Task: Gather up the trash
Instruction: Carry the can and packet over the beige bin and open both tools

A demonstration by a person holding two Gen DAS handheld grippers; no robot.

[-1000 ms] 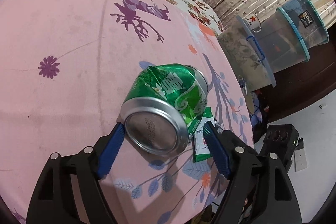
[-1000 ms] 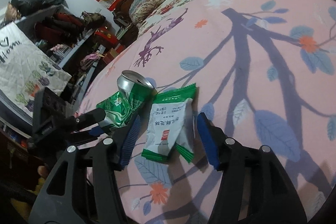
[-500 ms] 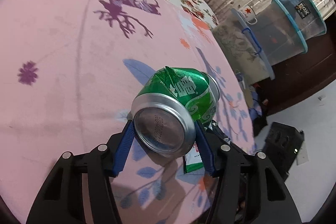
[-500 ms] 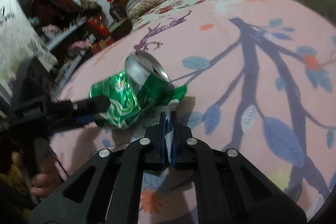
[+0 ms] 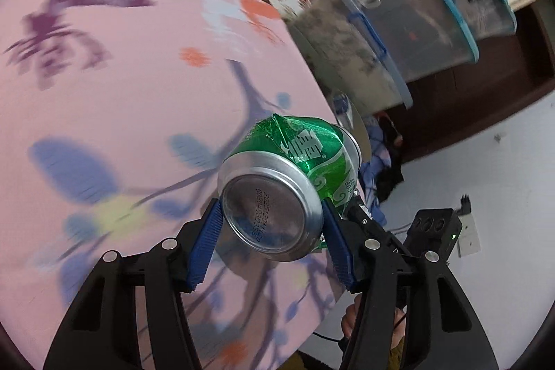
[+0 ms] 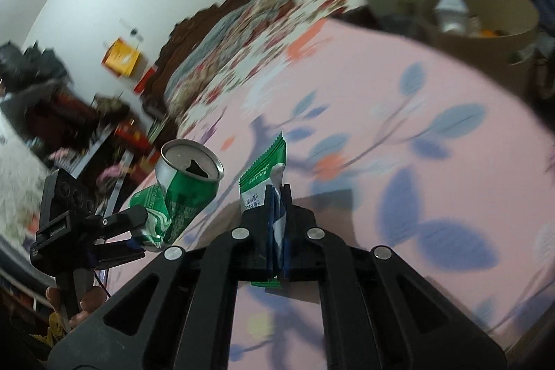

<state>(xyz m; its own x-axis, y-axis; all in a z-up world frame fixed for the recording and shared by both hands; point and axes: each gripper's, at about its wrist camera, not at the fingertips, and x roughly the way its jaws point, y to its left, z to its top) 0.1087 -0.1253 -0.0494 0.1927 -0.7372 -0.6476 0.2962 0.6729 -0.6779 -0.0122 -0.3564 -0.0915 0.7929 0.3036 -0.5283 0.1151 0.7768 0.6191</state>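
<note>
a dented green can is clamped in the left gripper, above the pink bedspread; nearby, a green wrapper is pinched in the closed right gripper.

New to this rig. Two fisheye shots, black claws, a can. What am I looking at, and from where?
No robot here: a person holds a two-finger gripper in each hand, with a camera on each looking along its fingers. In the left wrist view, the left gripper is clamped on a dented green can, seen bottom-first. In the right wrist view, the right gripper pinches a green snack wrapper flat; the can and left gripper show at its left. Below both is a pink floral bedsheet. Beyond its edge stands a round bin with items inside.
</note>
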